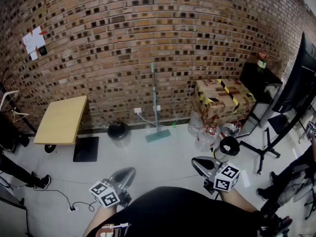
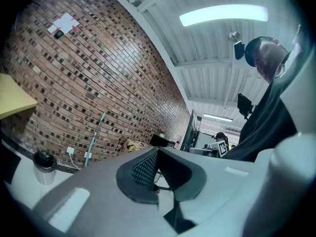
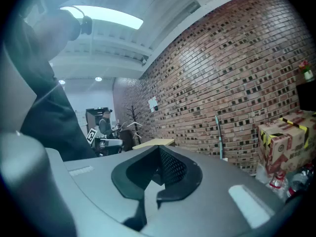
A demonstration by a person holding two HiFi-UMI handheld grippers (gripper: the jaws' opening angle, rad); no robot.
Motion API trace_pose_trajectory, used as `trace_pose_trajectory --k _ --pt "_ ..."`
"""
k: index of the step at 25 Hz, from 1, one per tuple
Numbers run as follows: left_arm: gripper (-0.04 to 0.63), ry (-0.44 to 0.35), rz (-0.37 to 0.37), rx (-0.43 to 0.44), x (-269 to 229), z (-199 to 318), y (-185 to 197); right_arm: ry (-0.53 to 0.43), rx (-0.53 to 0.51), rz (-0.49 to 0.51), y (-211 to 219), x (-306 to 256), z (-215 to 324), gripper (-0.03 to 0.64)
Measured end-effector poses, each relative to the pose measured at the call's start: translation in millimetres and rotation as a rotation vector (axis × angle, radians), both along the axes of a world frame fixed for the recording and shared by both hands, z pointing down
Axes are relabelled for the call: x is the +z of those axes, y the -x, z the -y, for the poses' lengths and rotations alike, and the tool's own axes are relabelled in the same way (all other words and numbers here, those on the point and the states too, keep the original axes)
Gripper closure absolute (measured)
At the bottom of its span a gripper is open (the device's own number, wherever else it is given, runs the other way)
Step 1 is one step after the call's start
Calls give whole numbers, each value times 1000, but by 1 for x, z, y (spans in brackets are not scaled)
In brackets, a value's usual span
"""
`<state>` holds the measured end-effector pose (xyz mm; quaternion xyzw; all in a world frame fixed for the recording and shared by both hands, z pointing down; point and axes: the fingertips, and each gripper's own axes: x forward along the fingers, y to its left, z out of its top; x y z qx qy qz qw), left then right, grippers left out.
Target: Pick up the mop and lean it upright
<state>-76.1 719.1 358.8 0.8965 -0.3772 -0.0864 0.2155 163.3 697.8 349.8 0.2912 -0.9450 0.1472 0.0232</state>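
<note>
The mop (image 1: 153, 98) leans against the wall (image 1: 123, 38), table (image 1: 61, 120) to its left, box (image 1: 223, 100) to its right.

A bare, workshop-like test room.
A red-brown brick wall (image 1: 148, 43) stood at twelve o'clock, a hazard-taped cardboard box (image 1: 224, 98) at two, and a white strip light (image 2: 224, 15) hung under a ribbed metal ceiling (image 2: 217, 58).

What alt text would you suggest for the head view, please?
A teal mop leans upright against the brick wall, its head on the floor. Nearer the camera, the left hand-held gripper and the right hand-held gripper are shut and empty, with a yellow table at left.
</note>
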Motion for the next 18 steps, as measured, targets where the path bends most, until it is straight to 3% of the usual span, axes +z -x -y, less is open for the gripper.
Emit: trace_pose_trajectory --k 13,18 --pt "595 24 5 -12 -1 0 -104 15 -14 18 -97 4 1 603" --pt "595 48 29 -23 4 -1 -123 24 -25 28 -116 12 8 601"
